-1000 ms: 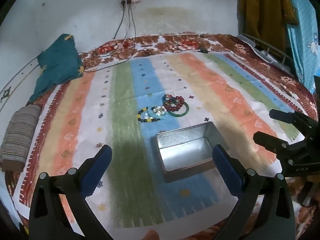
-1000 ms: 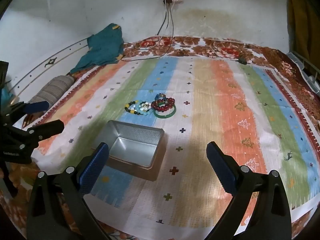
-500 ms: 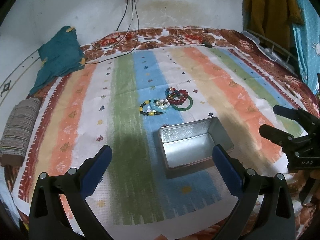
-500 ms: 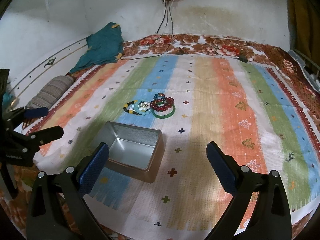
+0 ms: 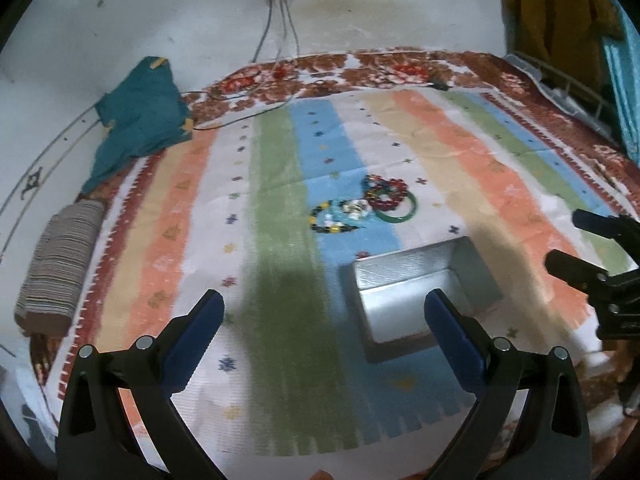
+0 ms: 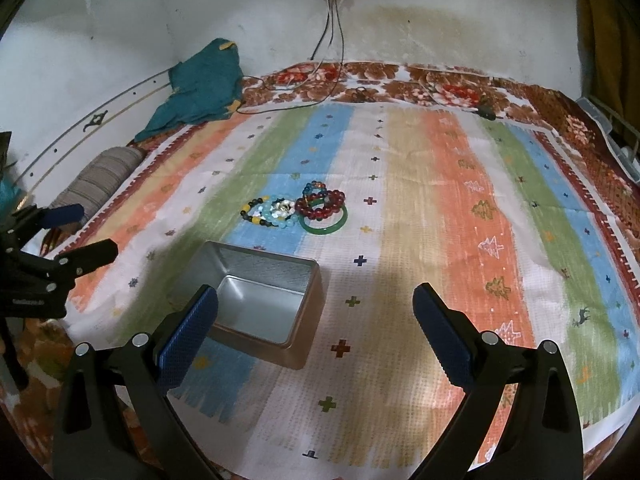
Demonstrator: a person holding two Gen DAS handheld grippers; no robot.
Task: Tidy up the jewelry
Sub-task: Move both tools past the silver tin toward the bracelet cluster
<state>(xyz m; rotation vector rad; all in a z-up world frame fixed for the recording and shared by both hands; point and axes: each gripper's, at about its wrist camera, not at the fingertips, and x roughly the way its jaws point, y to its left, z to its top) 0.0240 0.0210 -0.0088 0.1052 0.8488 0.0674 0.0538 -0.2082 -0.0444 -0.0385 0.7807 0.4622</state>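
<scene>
A cluster of bead bracelets (image 5: 360,206) (image 6: 296,208) lies on the striped cloth: dark red beads (image 6: 320,205), a green bangle (image 6: 324,225), pale blue beads and a black-and-yellow string (image 6: 254,212). An open, empty metal tin (image 5: 424,288) (image 6: 260,300) stands nearer to me than the bracelets. My left gripper (image 5: 324,332) is open and empty, above the cloth left of the tin. My right gripper (image 6: 316,328) is open and empty, above the tin's right side. Each gripper shows at the edge of the other's view.
A striped cloth (image 6: 440,200) covers a floral bedspread. A teal garment (image 5: 140,120) and a rolled grey cloth (image 5: 60,260) lie at the left. Cables (image 6: 332,40) hang from a wall socket at the back. A rack and hanging clothes (image 5: 560,20) stand at the right.
Both grippers have drawn slightly closer to the bracelets and tin, and the left view has shifted left. Both stay open and empty; nothing on the cloth has moved.
</scene>
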